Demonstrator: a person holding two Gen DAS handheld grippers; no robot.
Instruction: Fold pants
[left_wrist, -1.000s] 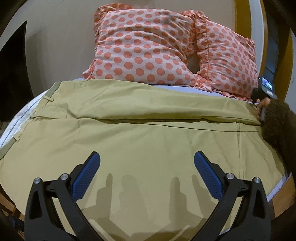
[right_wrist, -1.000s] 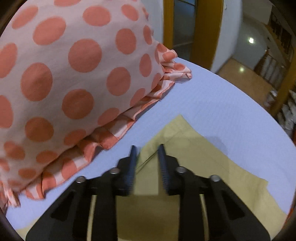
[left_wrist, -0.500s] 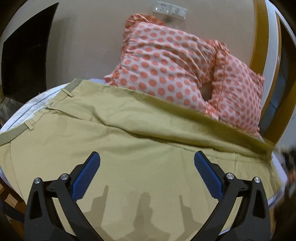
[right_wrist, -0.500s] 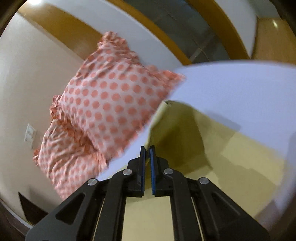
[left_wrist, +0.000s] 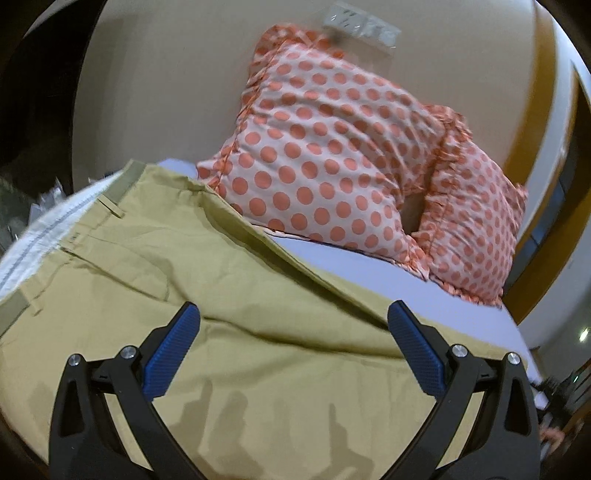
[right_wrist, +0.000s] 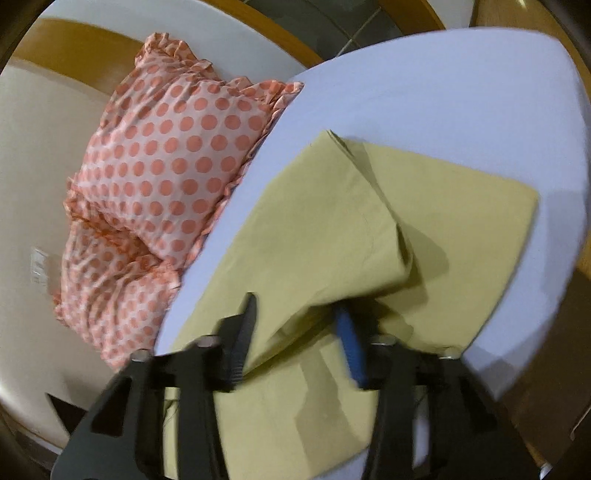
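Observation:
Khaki pants (left_wrist: 240, 295) lie spread on a bed with a pale lilac sheet (left_wrist: 388, 273). The waistband with belt loops (left_wrist: 110, 205) is at the left in the left wrist view. My left gripper (left_wrist: 293, 332) is open and empty, hovering over the middle of the pants. In the right wrist view the pants (right_wrist: 332, 236) show a leg end folded over, with a raised fold lying between the fingers. My right gripper (right_wrist: 299, 325) is open, its jaws apart on either side of that fold; the view is blurred.
Two pink pillows with orange dots (left_wrist: 332, 158) lean against the beige wall behind the pants; they also show in the right wrist view (right_wrist: 166, 162). The bed's right edge (right_wrist: 546, 295) drops to a wooden floor. A wall socket (left_wrist: 362, 26) is above the pillows.
My right gripper was shut on the leg end half a second ago; now its jaws are apart and the leg has come down folded over. The left gripper tilted and moved left, staying open.

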